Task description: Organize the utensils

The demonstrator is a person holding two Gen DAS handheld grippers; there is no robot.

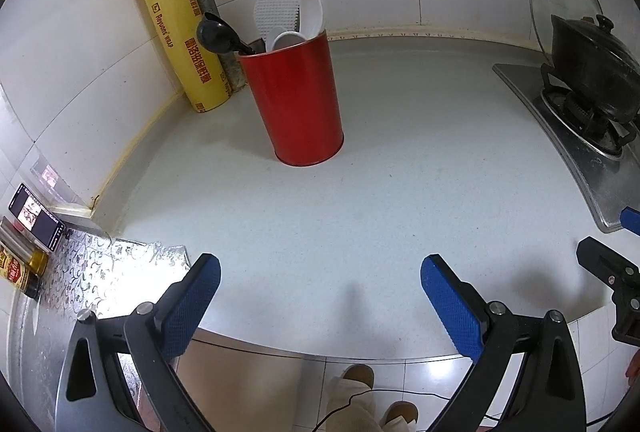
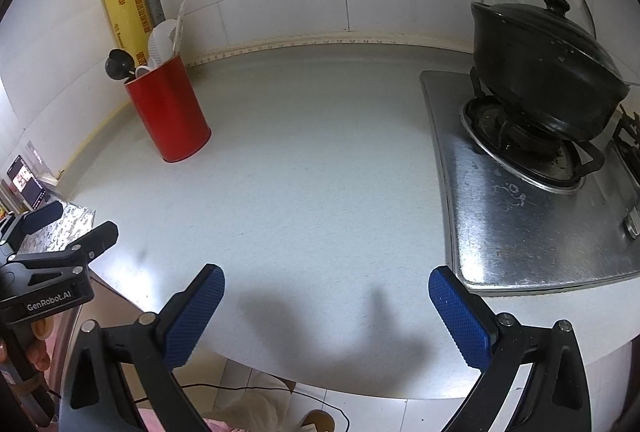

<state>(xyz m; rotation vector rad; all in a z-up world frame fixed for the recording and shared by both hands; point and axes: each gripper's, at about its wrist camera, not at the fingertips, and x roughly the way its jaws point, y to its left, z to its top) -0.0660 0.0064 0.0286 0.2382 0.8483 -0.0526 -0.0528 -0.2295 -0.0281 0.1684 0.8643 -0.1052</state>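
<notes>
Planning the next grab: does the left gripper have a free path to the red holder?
Probably yes: the left gripper is open and empty, and only bare counter lies between it and the red holder.

Each claw [image 1: 320, 296] [image 2: 326, 306] has black angular arms with silver screws and blue diamond-textured pads [image 2: 460, 316], one body reads "GenRobot.AI" in white, and the person wears pale trousers [image 1: 352, 400] and tan slippers [image 1: 360, 376].

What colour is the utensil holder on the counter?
Red; the utensil holder shows best in the left wrist view.
</notes>
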